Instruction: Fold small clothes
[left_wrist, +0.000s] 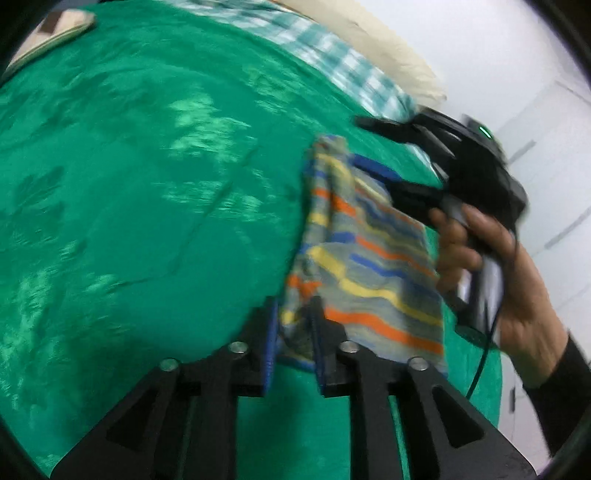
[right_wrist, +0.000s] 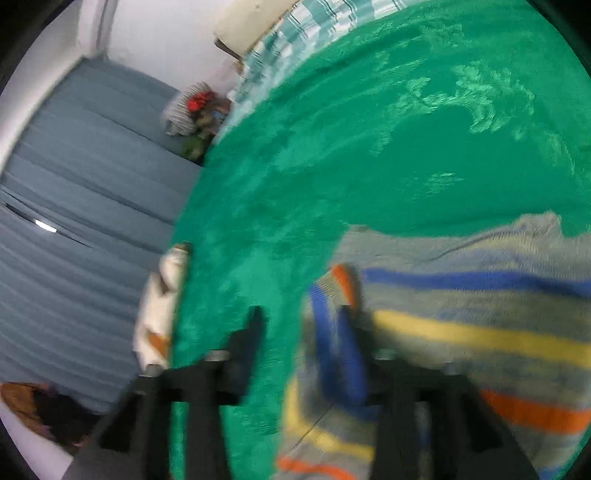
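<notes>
My striped garment (left_wrist: 369, 258) lies on the green bedspread (left_wrist: 147, 184), long axis running away from my left tongs (left_wrist: 293, 325), whose parted jaws straddle its near corner; my right tongs (right_wrist: 299, 325) are released over its edge.

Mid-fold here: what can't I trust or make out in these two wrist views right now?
- Striped cloth: left wrist view, its near edge hidden behind the left claw; whether the pads still pinch it is unclear.
- Right claw: right wrist view, motion blur hides whether it touches the cloth.
- Cloth's far side: right wrist view, cut off by the frame's right edge.
- Clutter beside the bed: blurred and too small to identify.
</notes>
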